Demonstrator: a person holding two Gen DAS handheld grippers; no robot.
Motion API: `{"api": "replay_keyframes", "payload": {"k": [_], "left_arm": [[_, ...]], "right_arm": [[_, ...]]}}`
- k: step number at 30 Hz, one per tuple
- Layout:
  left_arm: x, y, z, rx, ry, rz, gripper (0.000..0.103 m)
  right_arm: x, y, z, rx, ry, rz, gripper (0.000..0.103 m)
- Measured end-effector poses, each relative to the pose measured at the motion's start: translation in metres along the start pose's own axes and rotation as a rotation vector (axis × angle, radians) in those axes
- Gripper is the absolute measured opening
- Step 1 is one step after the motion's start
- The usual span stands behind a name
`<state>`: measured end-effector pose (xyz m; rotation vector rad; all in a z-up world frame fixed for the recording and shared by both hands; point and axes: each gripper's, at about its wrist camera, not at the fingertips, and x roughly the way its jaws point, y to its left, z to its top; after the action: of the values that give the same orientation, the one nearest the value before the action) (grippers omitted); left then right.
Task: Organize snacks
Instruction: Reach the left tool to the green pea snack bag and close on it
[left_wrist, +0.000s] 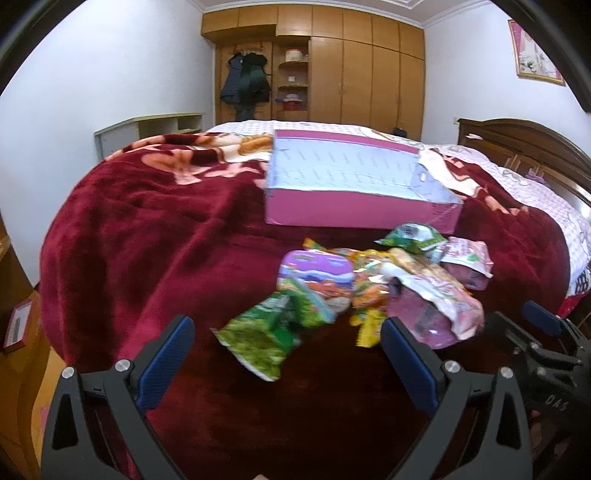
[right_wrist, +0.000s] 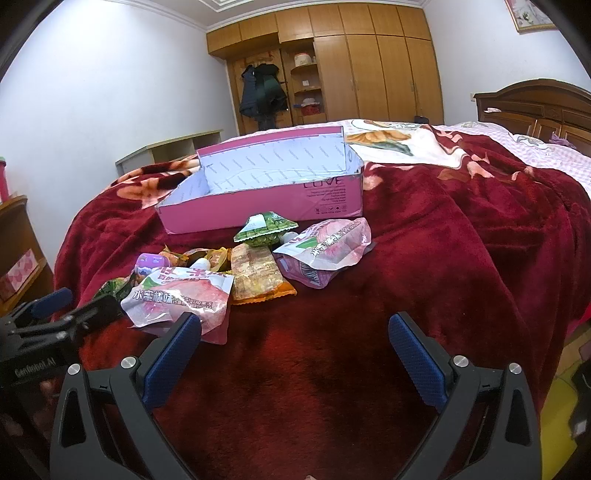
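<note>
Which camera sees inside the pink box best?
The right wrist view: the pink box faces it with its pale lining and empty inside open. The left wrist view shows the box blurrier, mostly its floor.

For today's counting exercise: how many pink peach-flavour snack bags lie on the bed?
2. One pink bag lies nearest, by the left tongs; the other pink bag lies farther right, before the box. More may hide in the pile.
</note>
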<state>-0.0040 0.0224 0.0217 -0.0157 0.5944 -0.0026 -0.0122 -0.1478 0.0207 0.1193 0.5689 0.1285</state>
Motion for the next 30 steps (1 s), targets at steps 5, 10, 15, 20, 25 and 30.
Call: {"api": "replay_keyframes", "payload": {"k": [5, 10, 15, 20, 25, 30], "left_arm": [[0.008, 0.015, 0.001, -0.024, 0.014, 0.043, 0.103], [0.021, 0.018, 0.001, -0.028, 0.034, 0.010, 0.103], [0.035, 0.015, 0.000, -0.014, 0.061, 0.004, 0.096], [0.045, 0.016, -0.002, -0.012, 0.070, -0.017, 0.085], [0.049, 0.014, -0.002, 0.005, 0.073, -0.027, 0.075], [0.053, 0.015, -0.002, 0.016, 0.085, -0.038, 0.075]], "right_arm": [[0.001, -0.002, -0.001, 0.013, 0.006, 0.007, 0.103], [0.002, -0.003, -0.001, 0.025, 0.012, 0.012, 0.103], [0.002, -0.005, -0.001, 0.032, 0.017, 0.014, 0.103], [0.003, -0.005, -0.001, 0.024, 0.020, 0.014, 0.103], [0.005, -0.004, 0.000, 0.023, 0.028, 0.012, 0.103], [0.004, -0.003, 0.002, 0.013, 0.026, 0.013, 0.103]]}}
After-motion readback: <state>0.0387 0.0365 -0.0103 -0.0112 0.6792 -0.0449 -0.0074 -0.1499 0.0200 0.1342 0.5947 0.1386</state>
